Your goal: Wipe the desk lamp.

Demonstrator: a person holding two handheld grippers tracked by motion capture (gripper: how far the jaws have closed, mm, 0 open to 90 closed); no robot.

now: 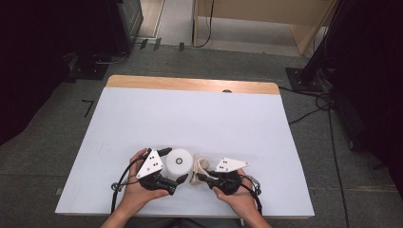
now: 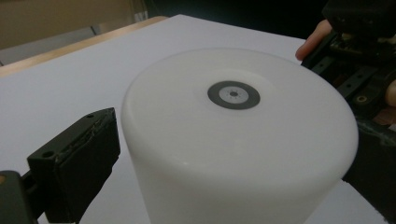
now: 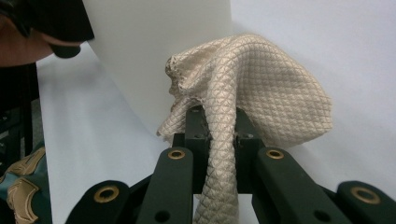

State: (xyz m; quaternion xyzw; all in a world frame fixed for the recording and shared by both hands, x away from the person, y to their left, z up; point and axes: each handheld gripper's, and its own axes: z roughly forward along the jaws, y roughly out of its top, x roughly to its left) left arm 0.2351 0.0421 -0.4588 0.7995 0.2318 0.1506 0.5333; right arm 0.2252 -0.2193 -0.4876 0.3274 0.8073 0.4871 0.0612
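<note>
We read no brand or writing anywhere: the one white cylinder (image 1: 179, 163), upside down near the front edge of the white table (image 1: 190, 114), bears only a grey ring mark (image 2: 233, 95) on its top. From the high view we count two grippers and one beige quilted cloth (image 1: 197, 170), which touches the cylinder's right side. The left gripper (image 1: 172, 165) holds the cylinder between wide jaws, and the right gripper (image 3: 219, 133) is clamped on the cloth, whose diamond weave its own view shows.
</note>
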